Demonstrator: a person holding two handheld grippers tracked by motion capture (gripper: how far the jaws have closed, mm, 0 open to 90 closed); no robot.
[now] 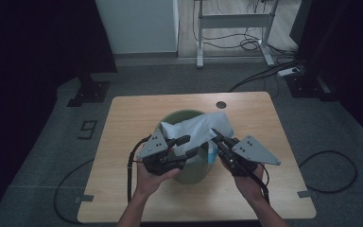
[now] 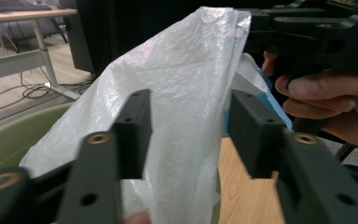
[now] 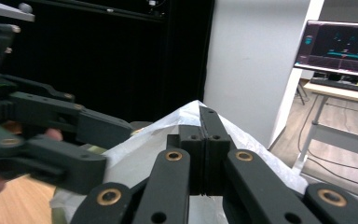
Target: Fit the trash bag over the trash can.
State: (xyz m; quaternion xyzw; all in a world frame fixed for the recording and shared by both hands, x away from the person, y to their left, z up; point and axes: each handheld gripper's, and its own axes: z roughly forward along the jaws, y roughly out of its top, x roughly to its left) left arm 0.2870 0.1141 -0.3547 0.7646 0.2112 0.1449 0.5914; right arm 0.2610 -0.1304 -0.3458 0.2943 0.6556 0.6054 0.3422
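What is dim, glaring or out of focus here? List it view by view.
High view: dim overall, black at both sides, though the wooden table and green bin read clearly. Left gripper view: the white plastic bag is bright and sharp, while the near jaws of the left tongs are soft. Right gripper view: the background is dark and the monitor glows.

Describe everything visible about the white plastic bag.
The white plastic bag is thin, translucent and crinkled, with a blue part at one edge. It is drawn up out of the green bin on the table. The right gripper pinches its top edge; the left gripper has open jaws either side of the film.
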